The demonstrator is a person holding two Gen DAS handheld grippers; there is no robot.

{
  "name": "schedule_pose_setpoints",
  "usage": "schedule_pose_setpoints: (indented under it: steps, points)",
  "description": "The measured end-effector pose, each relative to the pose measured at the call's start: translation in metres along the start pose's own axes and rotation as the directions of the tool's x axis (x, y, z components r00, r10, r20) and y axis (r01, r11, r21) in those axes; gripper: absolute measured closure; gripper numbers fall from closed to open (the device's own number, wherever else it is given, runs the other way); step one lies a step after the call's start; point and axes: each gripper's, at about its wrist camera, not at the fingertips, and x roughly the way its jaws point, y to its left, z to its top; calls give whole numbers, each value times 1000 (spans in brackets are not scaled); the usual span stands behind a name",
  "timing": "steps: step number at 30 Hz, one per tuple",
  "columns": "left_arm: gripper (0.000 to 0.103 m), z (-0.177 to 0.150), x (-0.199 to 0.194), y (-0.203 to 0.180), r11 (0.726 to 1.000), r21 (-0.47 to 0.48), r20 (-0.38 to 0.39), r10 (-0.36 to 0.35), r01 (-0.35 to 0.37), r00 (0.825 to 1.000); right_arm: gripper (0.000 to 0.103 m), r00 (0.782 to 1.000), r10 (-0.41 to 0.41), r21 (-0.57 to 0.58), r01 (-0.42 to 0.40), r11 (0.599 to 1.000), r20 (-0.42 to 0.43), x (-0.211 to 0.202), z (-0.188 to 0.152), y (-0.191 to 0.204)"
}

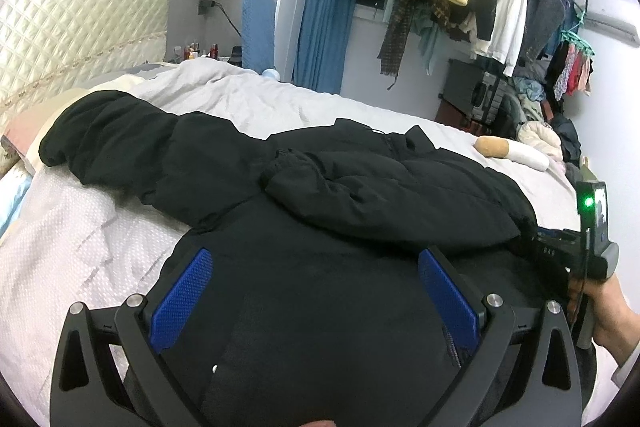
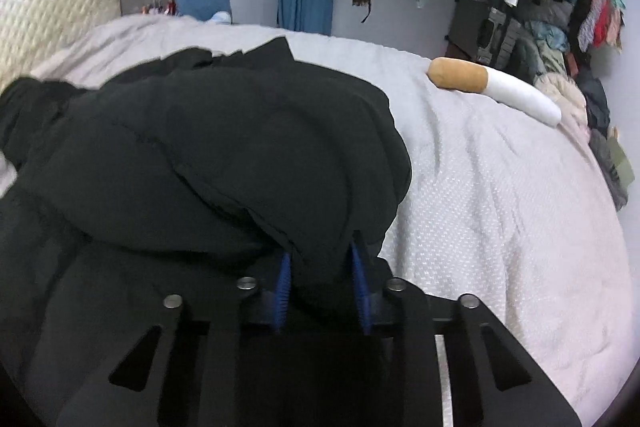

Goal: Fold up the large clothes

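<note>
Black coat (image 1: 360, 187) lay across the bed (image 2: 500, 195), puffy, soft, likely bulky; my right hand-held gripper (image 2: 320, 291) pinched its folded edge, left hand-held gripper (image 1: 316, 291) gaped empty over the hem.

Your left hand-held gripper (image 1: 316, 291) has black triangular-cutout arms, silver screws and blue textured pads (image 1: 182, 301). Your right hand-held gripper (image 2: 322, 287) matches. Your right hand (image 1: 610, 319) shows bare skin, a white cuff.
</note>
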Motion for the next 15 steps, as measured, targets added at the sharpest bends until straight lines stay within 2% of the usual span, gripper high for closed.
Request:
schedule_pose_setpoints:
  steps: [7,15]
  points:
    - [0,-3,1,-9,1000,29,2,-6,6,1000,85,996,33,88,-40,995,77,-15,12,-9]
    - [0,-4,1,-9,1000,27,0,-6,6,1000,86,992,9,125,-24,992,124,-17,13,-21]
